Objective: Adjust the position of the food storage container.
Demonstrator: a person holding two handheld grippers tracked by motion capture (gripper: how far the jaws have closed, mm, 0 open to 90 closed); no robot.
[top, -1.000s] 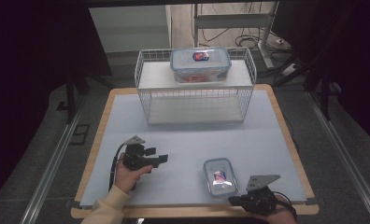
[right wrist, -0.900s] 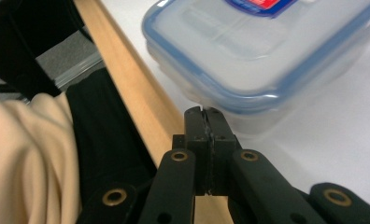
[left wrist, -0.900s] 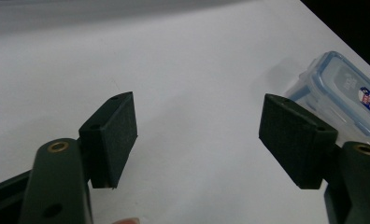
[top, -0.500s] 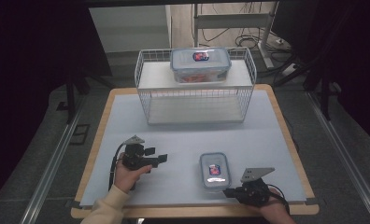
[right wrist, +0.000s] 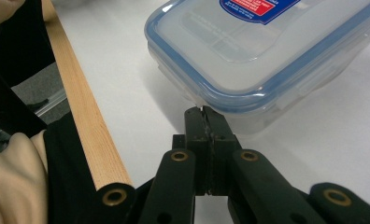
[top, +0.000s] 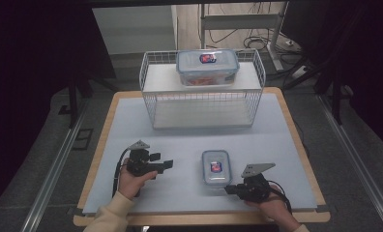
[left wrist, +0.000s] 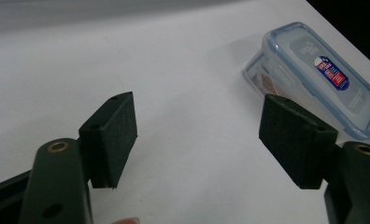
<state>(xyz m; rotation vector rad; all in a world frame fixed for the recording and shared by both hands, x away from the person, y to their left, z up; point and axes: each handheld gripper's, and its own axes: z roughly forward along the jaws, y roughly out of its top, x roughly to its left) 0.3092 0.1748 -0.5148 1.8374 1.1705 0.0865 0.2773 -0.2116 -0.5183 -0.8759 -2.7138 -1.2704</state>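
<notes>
while the right gripper point(right wrist: 205, 112) is keeping its jaws pressed together, tips just short of the small container point(top: 215, 167), that box is lying flat, long axis running away from the person; the left gripper point(top: 166, 165) is gaping wide, well aside.

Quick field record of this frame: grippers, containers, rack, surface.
left gripper: jaws open, nothing between them, aimed toward the small container
right gripper: jaws shut, empty, tips at the small container's near edge; contact cannot be told
small container: clear box, blue-rimmed lid on, red and blue label, flat on the mat
large container: same style, lid on, on the rack's top shelf
wire rack: white, at the table's far side
mat: pale, covers the wooden table
</notes>
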